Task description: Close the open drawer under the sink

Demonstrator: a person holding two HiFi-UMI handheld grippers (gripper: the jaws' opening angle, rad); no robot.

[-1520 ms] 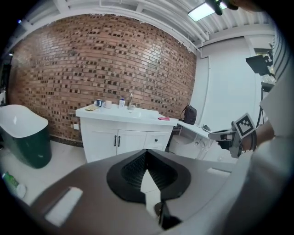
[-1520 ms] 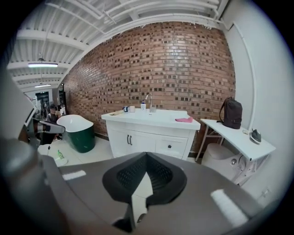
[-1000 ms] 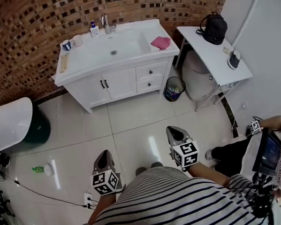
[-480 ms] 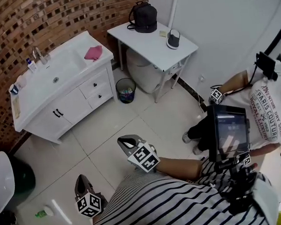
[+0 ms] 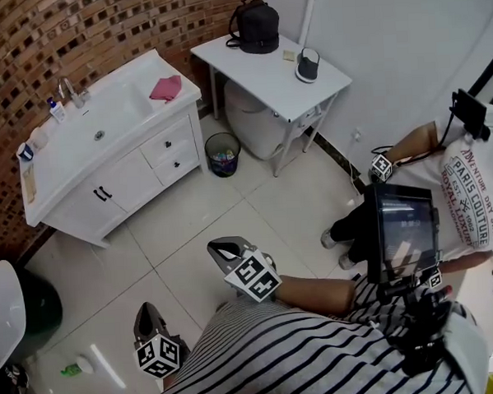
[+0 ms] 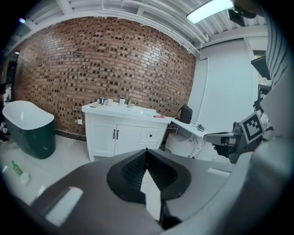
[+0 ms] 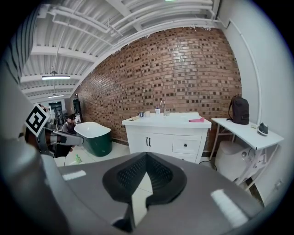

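The white sink cabinet [image 5: 105, 179] stands against the brick wall at the upper left of the head view, with two doors and two small drawers [image 5: 173, 155] on its right side. From this distance both drawer fronts [image 7: 186, 145] look about flush; I cannot tell if one stands open. Both grippers hover over the tiled floor, well short of the cabinet. My left gripper [image 5: 144, 308] is shut and holds nothing [image 6: 147, 150]. My right gripper [image 5: 217, 248], which points toward the cabinet, is shut and holds nothing too [image 7: 146, 153].
A pink cloth [image 5: 167, 87] lies on the countertop. A small bin [image 5: 222, 156] stands right of the cabinet, then a white table [image 5: 294, 91] with a black backpack [image 5: 256, 25]. A green and white tub [image 5: 14, 315] is at the left, a person with a tablet [image 5: 405, 233] at the right.
The head view has swung, so the cabinet went from top centre to upper left and the person at the right came fully into view. Both grippers stay shut and low in the picture.
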